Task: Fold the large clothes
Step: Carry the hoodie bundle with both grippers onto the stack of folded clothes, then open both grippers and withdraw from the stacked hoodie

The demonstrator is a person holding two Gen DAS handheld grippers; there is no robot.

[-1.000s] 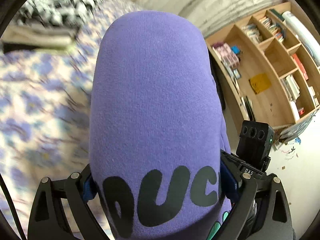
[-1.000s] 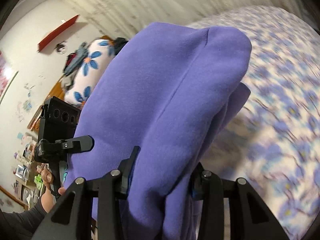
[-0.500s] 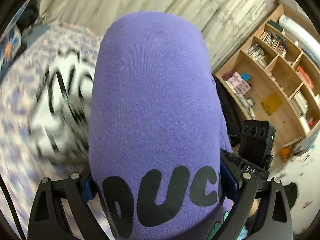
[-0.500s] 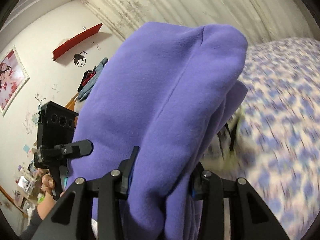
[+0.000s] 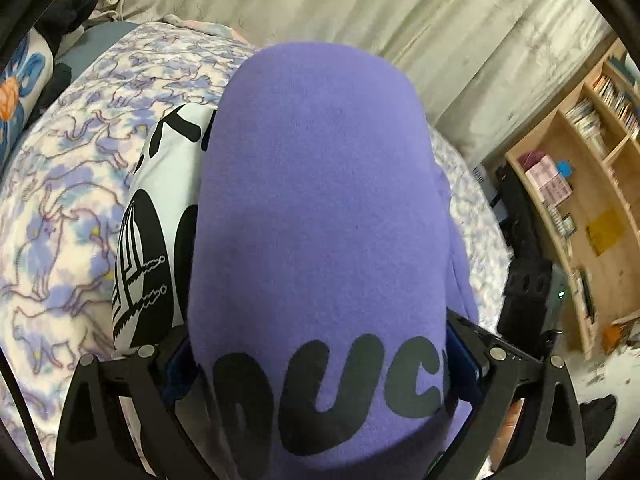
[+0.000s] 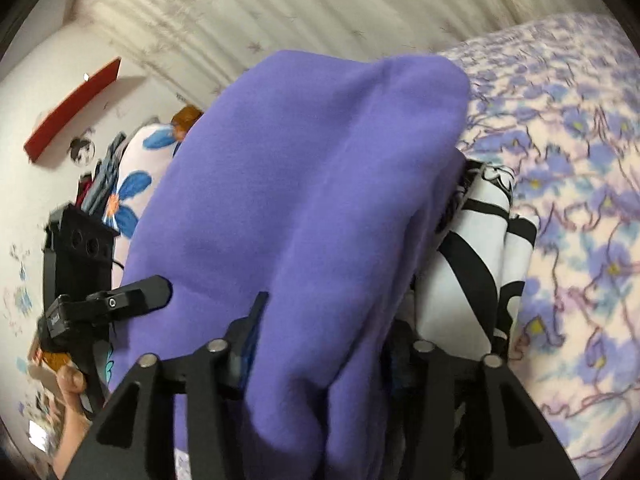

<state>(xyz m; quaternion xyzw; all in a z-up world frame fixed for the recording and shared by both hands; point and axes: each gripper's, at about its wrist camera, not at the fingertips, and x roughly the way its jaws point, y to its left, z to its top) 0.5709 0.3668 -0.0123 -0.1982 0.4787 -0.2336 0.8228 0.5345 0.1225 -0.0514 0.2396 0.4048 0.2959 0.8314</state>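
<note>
**Folded purple garment held over the bed by both grippers**

In the left wrist view, a folded purple sweatshirt (image 5: 320, 220) fills the centre of the frame, with black lettering seen across its lower part. The left gripper (image 5: 320, 364) is clamped on it, its blue pads pressed against the fabric at lower left and lower right. To the left of the sweatshirt, a black-and-white patterned garment (image 5: 152, 240) is seen lying on a floral bedspread (image 5: 60, 220). A wooden bookshelf (image 5: 580, 200) is visible at the right edge, and a pale curtain (image 5: 360, 12) spans the top.

In the right wrist view, the same sweatshirt (image 6: 300, 200) is draped between the fingers of the right gripper (image 6: 320, 340), whose jaws are opening; whether the pads still press on the cloth cannot be told. The black-and-white garment (image 6: 472, 260) is seen just right of the sweatshirt, on the bedspread (image 6: 580, 200). At the left edge the left gripper (image 6: 120, 300) is seen, and a hand (image 6: 70, 380) is seen beneath it. A red shelf (image 6: 72, 108) is mounted on the wall at upper left.
</note>
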